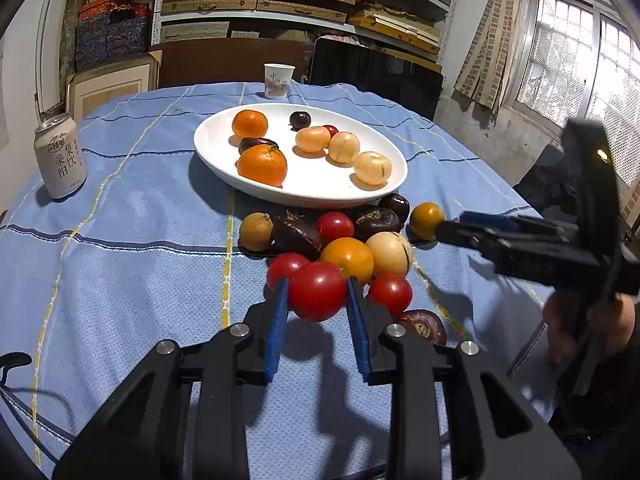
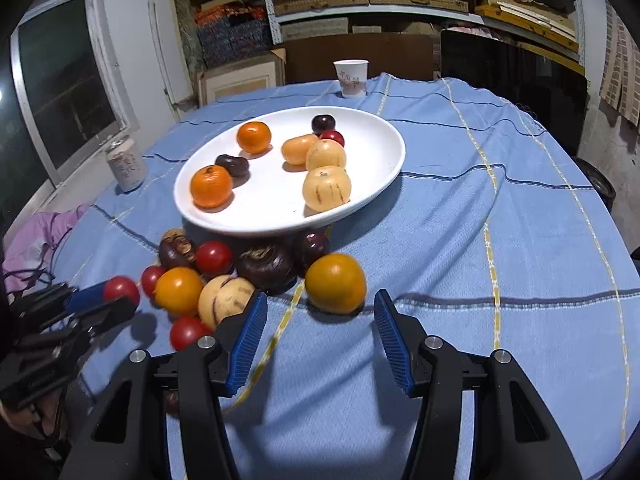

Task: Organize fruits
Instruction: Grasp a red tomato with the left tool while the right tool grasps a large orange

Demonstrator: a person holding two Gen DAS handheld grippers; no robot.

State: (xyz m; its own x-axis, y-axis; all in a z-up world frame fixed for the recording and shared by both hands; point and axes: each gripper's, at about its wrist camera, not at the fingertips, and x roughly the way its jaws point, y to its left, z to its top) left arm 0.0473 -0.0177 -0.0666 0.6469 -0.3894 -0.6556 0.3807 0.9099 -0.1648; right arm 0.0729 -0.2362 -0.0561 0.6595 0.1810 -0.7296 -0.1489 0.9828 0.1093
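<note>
Shelves stacked with flat woven boxes fill the far wall, and a blue checked cloth (image 1: 140, 240) covers the desk. On it sits a white oval plate (image 1: 224, 160) holding two mandarins, several pale yellow fruits and a few dark ones. A drink can (image 1: 60, 156) stands to the left and a paper cup (image 1: 279, 80) at the far edge.

Just near of the plate lies a loose heap of fruit — red tomatoes, an orange tomato (image 1: 347, 258), dark chestnut-like pieces and a pale cracked one.

The left tongs (image 1: 317, 302) are closed on a red tomato (image 1: 317, 291) at the near edge of the heap, blue pads pressed against both its sides; its shadow falls on the cloth beneath.

The right tongs (image 2: 320, 320) stand partly open and hold nothing — a yellow-orange fruit (image 2: 335, 283) at the right end of the heap sits just beyond the fingertips, roughly centred on the gap.
</note>
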